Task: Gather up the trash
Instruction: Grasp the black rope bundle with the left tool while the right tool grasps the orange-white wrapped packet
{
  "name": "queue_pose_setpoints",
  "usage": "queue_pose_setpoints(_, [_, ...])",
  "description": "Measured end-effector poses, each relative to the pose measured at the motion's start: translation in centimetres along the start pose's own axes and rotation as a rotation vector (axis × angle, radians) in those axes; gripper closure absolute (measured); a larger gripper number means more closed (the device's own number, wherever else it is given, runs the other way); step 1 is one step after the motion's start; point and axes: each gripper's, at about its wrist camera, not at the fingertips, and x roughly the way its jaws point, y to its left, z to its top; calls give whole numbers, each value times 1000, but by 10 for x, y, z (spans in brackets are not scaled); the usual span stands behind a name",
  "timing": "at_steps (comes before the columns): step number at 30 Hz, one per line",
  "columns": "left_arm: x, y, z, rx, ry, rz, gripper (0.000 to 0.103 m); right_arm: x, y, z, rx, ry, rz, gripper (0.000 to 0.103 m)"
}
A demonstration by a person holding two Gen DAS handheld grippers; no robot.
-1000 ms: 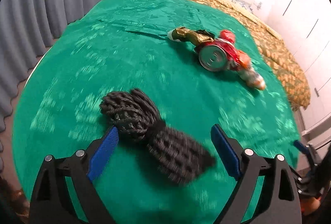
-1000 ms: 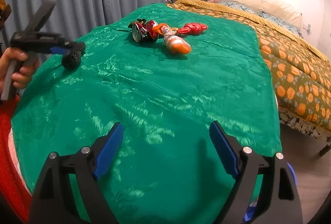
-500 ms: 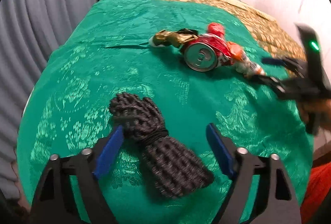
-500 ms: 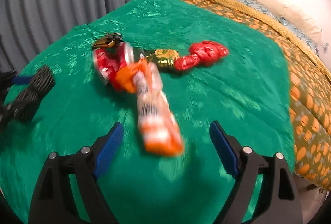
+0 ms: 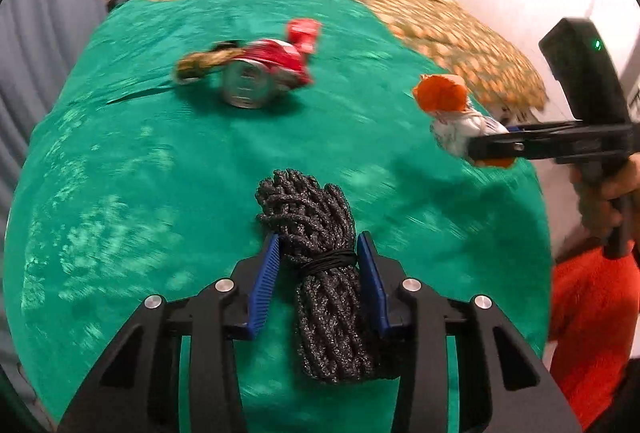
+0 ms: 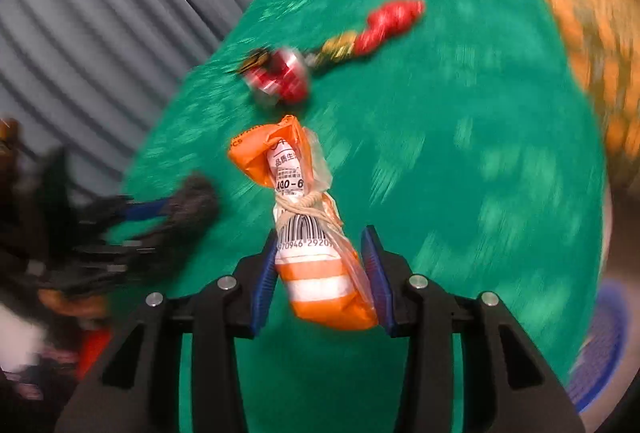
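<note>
A black knotted rope bundle (image 5: 320,273) lies on the green cloth (image 5: 160,173) between the blue pads of my left gripper (image 5: 318,245); the jaws are closing and the pads press its sides. My right gripper (image 6: 320,237), jaws closing, clamps an orange-and-white wrapper bundle (image 6: 308,217) tied with string. The left wrist view shows that wrapper bundle (image 5: 444,101) held above the cloth by the right gripper (image 5: 480,149). Farther back lie a crushed red can (image 5: 264,73), a gold wrapper (image 5: 200,63) and a red wrapper (image 5: 304,31).
An orange-patterned bedcover (image 5: 440,17) lies beyond the green cloth, and grey curtains (image 6: 100,13) hang at the left. A blue basket (image 6: 600,345) shows past the cloth's right edge. A hand (image 5: 608,193) grips the right tool above red-orange fabric (image 5: 592,313).
Both grippers went from wide open to closed on their bundles. The right gripper moved in over the orange wrapper and lifted it away from the can. The left gripper centred on the rope bundle.
</note>
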Motion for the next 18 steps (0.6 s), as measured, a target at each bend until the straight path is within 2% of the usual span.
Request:
queue_pose_setpoints(2, [1, -20, -5, 48, 11, 9, 59, -1, -17, -21, 105, 25, 52, 62])
queue_pose_setpoints(3, [3, -25, -7, 58, 14, 18, 56, 0, -22, -27, 132, 30, 49, 62])
queue_pose_setpoints(5, [7, -34, -14, 60, 24, 47, 45, -1, -37, -38, 170, 13, -18, 61])
queue_pose_setpoints(7, [7, -36, -20, 31, 28, 56, 38, -10, -49, -47, 208, -35, 4, 60])
queue_pose_setpoints(8, [6, -36, -22, 13, 25, 53, 36, -13, -50, -49, 206, -47, -17, 59])
queue_pose_setpoints(9, [5, -36, -24, 0, 20, 56, 31, -18, -48, -50, 187, -67, -52, 52])
queue_pose_setpoints(10, [4, -35, -25, -6, 15, 60, 27, -23, -45, -52, 162, -81, -89, 39])
queue_pose_setpoints(11, [4, -36, -27, -8, 10, 67, 26, -27, -39, -53, 134, -91, -130, 35])
queue_pose_setpoints(15, [0, -39, -31, 16, -2, 155, 22, -31, -23, -47, -5, -103, -246, 32])
queue_pose_setpoints(18, [-6, -33, -32, -8, -20, 144, 19, -29, -13, -44, -114, -105, -325, 30])
